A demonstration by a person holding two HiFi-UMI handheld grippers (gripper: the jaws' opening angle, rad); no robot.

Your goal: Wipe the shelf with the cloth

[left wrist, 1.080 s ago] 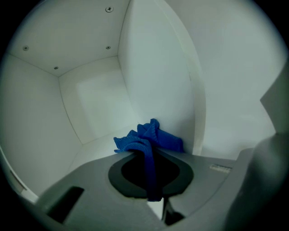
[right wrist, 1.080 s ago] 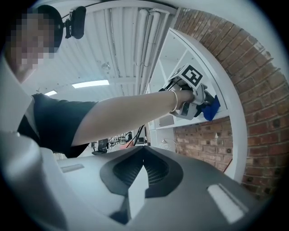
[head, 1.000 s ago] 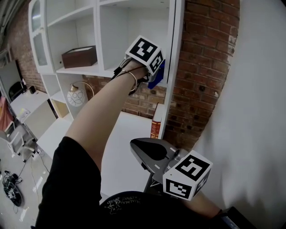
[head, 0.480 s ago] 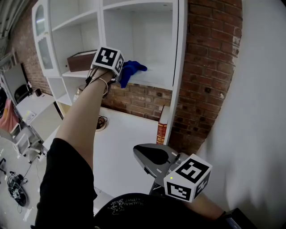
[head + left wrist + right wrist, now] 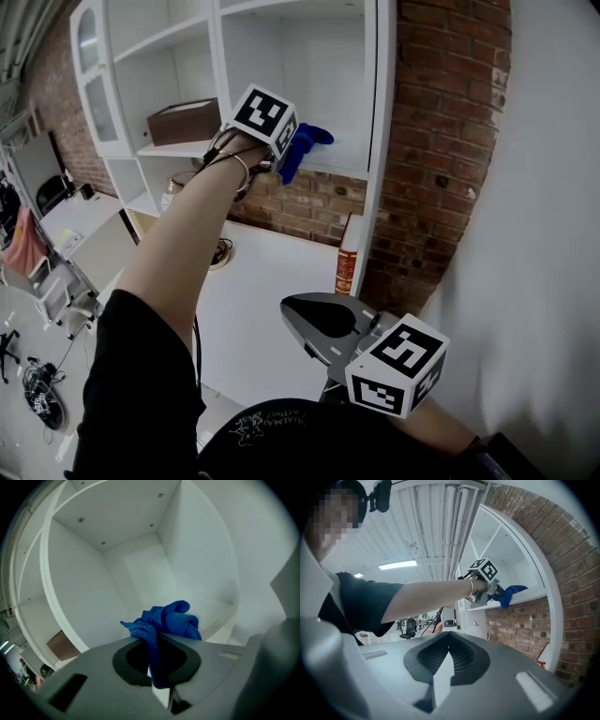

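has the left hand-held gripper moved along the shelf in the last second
Yes: the left hand-held gripper swept the cloth left, away from the shelf's right upright, then partway back.

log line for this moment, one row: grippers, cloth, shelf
left gripper: shut on cloth | cloth: blue, bunched, at shelf front edge | right gripper: shut, empty, low, away from shelf

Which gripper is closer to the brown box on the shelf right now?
Left. The left gripper, shut on the blue cloth, is at shelf height just right of the brown box; the right gripper sits far below it.
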